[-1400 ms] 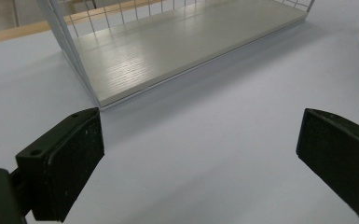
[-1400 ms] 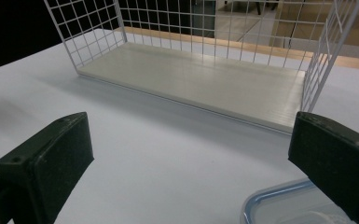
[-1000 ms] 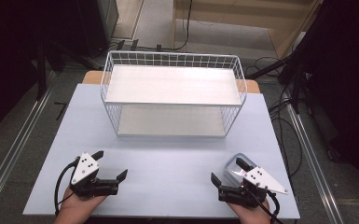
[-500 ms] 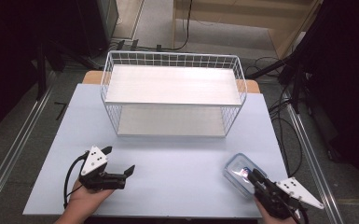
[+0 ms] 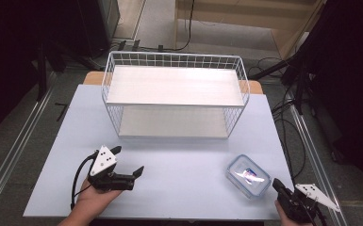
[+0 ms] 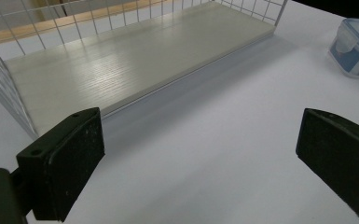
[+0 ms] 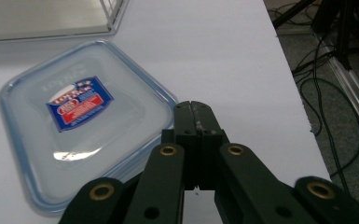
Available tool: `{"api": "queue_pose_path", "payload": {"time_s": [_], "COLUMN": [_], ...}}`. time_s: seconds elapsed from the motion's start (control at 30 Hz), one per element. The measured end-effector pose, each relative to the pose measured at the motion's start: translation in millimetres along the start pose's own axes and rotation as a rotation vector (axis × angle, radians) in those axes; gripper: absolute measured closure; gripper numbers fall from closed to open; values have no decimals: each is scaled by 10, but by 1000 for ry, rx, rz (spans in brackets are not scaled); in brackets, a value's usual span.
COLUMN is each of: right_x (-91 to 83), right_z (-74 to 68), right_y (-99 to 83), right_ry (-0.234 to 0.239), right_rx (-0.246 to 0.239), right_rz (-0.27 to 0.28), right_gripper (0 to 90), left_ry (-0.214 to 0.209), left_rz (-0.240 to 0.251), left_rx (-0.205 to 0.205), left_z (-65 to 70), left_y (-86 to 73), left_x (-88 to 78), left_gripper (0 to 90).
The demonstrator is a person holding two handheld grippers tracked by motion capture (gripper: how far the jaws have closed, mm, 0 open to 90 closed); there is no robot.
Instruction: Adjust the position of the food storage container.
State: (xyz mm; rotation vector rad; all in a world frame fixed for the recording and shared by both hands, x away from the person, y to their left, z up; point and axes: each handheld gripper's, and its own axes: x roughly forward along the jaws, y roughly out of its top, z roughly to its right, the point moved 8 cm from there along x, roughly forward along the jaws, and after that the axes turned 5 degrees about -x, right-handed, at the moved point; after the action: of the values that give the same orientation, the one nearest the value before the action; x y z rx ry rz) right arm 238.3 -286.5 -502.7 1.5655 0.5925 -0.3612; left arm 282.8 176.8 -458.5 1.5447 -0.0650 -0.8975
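Pale blue-white tabletop (image 5: 184, 155), matte and bare over most of its near half. Dark room around it; cables (image 5: 287, 117) trail on the floor past the right edge, and a metal rail (image 5: 9, 155) runs along the floor by the left edge.

White wire rack (image 5: 174, 96) stands at the far middle of the tabletop, with an upper and a lower pale wood-grain shelf. The left gripper view shows its lower shelf (image 6: 130, 60) level with the tabletop.

Clear lidded container (image 5: 248, 175) lies flat near the front right corner, blue-rimmed, with a red-and-blue label on the lid. It is well apart from the rack.

Left gripper (image 5: 128, 162) sits near the front left of the tabletop, held in a hand (image 5: 92, 200) that comes in from the front edge. It points right and slightly toward the rack. Jaws spread wide, nothing between them.

Right gripper (image 5: 278, 185) is at the front right corner, right by the container's near right corner. Its own view shows the jaws pressed together, tips over the container's rim (image 7: 168, 100); whether they touch it I cannot tell. Nothing gripped.

Open ground: a broad clear strip of tabletop between the two grippers and in front of the rack. The container lies close to the right edge.
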Motion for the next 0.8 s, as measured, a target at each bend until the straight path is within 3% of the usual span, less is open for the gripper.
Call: {"api": "queue_pose_path", "payload": {"time_s": [0.33, 0.73, 0.8], "right_x": [171, 449, 511], "right_z": [-29, -231, -321], "right_y": [4, 143, 178], "right_ry": [13, 71, 94], "right_rx": [-10, -43, -60], "right_rz": [-25, -28, -30], "right_gripper": [900, 900, 900], "left_ry": [8, 52, 61], "left_rz": [-7, 4, 4], "left_rx": [-21, -61, -71], "left_z": [-58, -211, -242], "left_y": [-72, -161, -189], "left_x": [-76, -269, -311], "left_gripper": [13, 13, 13]}}
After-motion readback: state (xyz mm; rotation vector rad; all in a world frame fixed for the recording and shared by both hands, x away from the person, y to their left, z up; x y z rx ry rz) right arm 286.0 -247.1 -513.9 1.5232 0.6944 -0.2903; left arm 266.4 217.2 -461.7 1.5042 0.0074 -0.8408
